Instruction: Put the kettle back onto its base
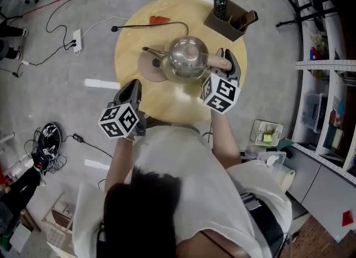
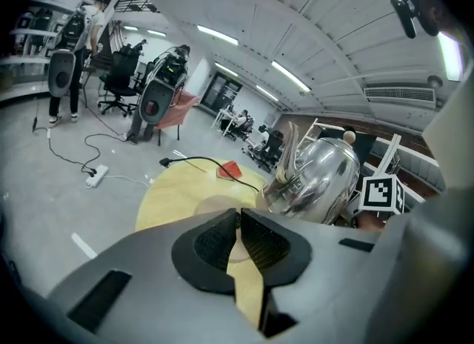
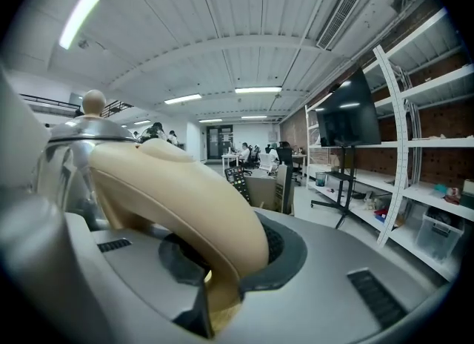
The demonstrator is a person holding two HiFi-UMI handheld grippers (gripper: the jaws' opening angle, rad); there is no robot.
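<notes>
My right gripper (image 1: 228,61) is clenched on the beige handle (image 3: 178,194) of the steel kettle (image 1: 188,58). In the right gripper view the handle arches up out of the jaws, both pads pressed against its lower end. The kettle is near the middle of the round wooden table (image 1: 172,102), slightly toward the right edge, with its spout pointing to the left edge. In the left gripper view the kettle (image 2: 318,179) looks tipped.

The round beige base (image 1: 147,68) lies just left of the kettle. From the head view the kettle body covers the base's right part, so it is not squarely on it. I cannot tell whether its underside touches the base or the tabletop.

My left gripper (image 1: 133,86) hovers over the near left edge of the table. It is empty, and in its own view the pad tips meet (image 2: 238,220) with only bare tabletop behind them.

A black cord (image 1: 150,25) curves along the far side of the table, and a flat red piece (image 1: 159,20) lies beside it at the far edge. At the far right edge stands a brown holder (image 1: 236,19) with a remote control (image 1: 220,4) standing upright in it.
</notes>
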